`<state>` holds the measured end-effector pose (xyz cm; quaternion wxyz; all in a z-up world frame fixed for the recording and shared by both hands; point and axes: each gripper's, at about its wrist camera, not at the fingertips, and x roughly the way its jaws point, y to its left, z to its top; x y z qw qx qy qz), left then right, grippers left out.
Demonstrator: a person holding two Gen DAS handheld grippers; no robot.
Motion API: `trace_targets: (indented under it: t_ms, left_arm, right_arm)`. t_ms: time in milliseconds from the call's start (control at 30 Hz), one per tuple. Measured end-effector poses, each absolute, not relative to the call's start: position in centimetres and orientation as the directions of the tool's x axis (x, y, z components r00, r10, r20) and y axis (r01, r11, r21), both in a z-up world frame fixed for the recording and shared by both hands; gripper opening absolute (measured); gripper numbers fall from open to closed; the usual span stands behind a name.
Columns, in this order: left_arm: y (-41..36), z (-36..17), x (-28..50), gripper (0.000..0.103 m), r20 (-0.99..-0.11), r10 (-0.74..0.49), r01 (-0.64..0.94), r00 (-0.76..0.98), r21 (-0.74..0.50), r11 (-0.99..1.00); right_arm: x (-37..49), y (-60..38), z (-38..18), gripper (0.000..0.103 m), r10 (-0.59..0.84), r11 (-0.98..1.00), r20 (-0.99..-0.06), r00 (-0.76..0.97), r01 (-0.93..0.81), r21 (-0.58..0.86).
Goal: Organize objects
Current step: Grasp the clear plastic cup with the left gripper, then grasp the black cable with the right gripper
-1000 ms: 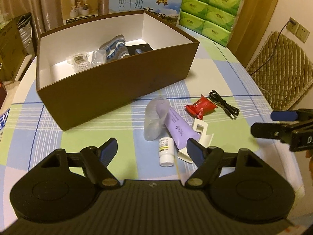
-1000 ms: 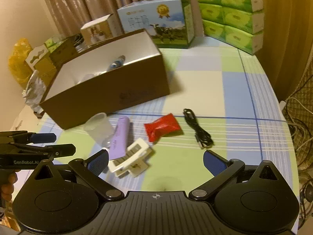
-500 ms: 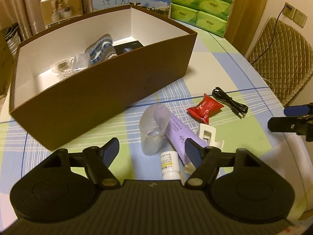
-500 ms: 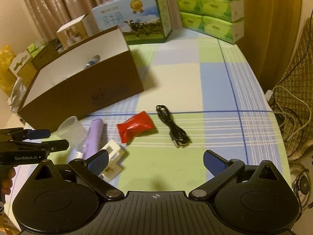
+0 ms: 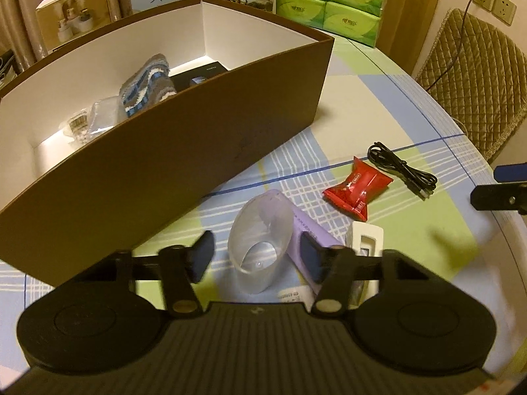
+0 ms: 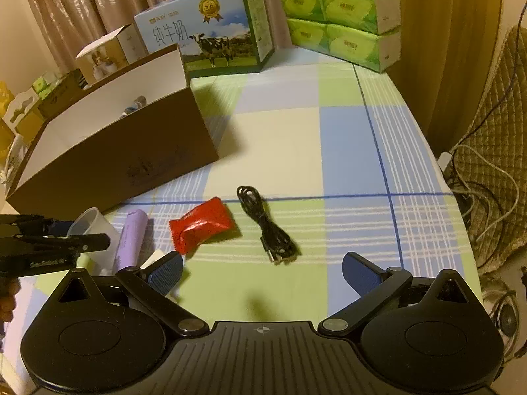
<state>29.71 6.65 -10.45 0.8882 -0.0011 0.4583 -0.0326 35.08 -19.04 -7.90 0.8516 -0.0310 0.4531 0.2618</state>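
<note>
A brown box (image 5: 164, 164) with a white inside holds a knit sock (image 5: 148, 85), a clear case and a black item. In front of it lie a clear plastic cup (image 5: 260, 247) on its side, a purple tube (image 5: 313, 233), a white clip (image 5: 365, 240), a red packet (image 5: 359, 184) and a black cable (image 5: 402, 168). My left gripper (image 5: 257, 260) is open, its fingers on either side of the cup. My right gripper (image 6: 262, 271) is open and empty, low over the table just short of the cable (image 6: 266, 223) and red packet (image 6: 201, 223).
A milk carton box (image 6: 210, 29), green tissue packs (image 6: 342, 13) and a small carton (image 6: 108, 52) stand behind the box. A padded chair (image 5: 474, 75) is at the table's right edge. A small white bottle (image 5: 293, 296) lies under my left gripper.
My left gripper moved forward and down until its open fingers straddle the cup. My right gripper moved forward toward the cable and packet.
</note>
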Motion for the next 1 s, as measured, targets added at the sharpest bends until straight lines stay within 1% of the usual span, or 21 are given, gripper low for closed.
trace_targets:
  t_ms: [33,67,100,267,333,400,433,500,700,833,867,900,1000]
  left_arm:
    - [6.6,-10.5,29.8,0.039,-0.815,-0.061,0.059,0.577,-0.033,0.998]
    - [6.7,-10.5,29.8,0.033,-0.815,-0.064,0.064,0.576,-0.033,0.997]
    - [6.8,-10.5,29.7,0.029,-0.813,-0.071,0.071,0.578,-0.037,0.997]
    - [7.5,-10.1,29.0,0.029,-0.8,-0.044,0.057,0.598,-0.013,0.998]
    - [8.2,-9.9,28.7,0.029,-0.798,-0.024,0.031,0.602,-0.007,1.0]
    - [9.2,-9.7,28.3,0.029,-0.799,-0.001,-0.011,0.602,-0.01,1.0]
    - [9.7,-9.6,28.1,0.029,-0.799,0.01,-0.029,0.601,-0.01,1.0]
    - [10.6,-9.4,27.7,0.029,-0.8,0.034,-0.064,0.599,-0.005,0.998]
    - [12.6,-9.0,26.5,0.029,-0.802,0.09,-0.144,0.591,0.005,0.99]
    - [13.5,-8.8,25.8,0.029,-0.802,0.12,-0.188,0.585,0.009,0.982]
    - [13.7,-8.8,25.6,0.029,-0.802,0.125,-0.199,0.584,0.007,0.98]
    - [13.8,-8.8,25.5,0.029,-0.802,0.128,-0.207,0.583,0.005,0.978]
    - [14.1,-8.6,25.1,0.029,-0.801,0.137,-0.223,0.582,0.005,0.975]
  right_arm:
    - [35.3,-19.0,-8.0,0.1,0.416,0.861,-0.788,0.454,-0.476,0.18]
    - [35.5,-18.9,-8.2,0.1,0.417,0.859,-0.787,0.454,-0.48,0.178]
    - [35.8,-18.8,-8.4,0.1,0.419,0.857,-0.787,0.453,-0.484,0.177]
    - [37.0,-18.3,-9.4,0.1,0.409,0.848,-0.782,0.471,-0.513,0.135]
    - [37.4,-17.9,-9.9,0.097,0.408,0.833,-0.78,0.475,-0.543,0.105]
    - [37.7,-17.3,-10.5,0.072,0.42,0.809,-0.775,0.472,-0.582,0.084]
    - [38.1,-17.0,-10.8,0.068,0.422,0.8,-0.778,0.466,-0.596,0.078]
    - [38.7,-16.2,-11.5,0.058,0.43,0.782,-0.78,0.454,-0.619,0.07]
    - [40.2,-14.1,-13.2,0.038,0.432,0.741,-0.792,0.431,-0.67,0.039]
    - [40.8,-13.1,-14.1,0.033,0.423,0.724,-0.804,0.419,-0.689,0.022]
    - [40.8,-13.0,-14.4,0.021,0.421,0.718,-0.807,0.414,-0.695,0.018]
    - [40.8,-12.8,-14.6,0.014,0.414,0.712,-0.815,0.405,-0.702,0.012]
    - [40.5,-12.8,-14.7,0.013,0.409,0.702,-0.815,0.41,-0.712,-0.007]
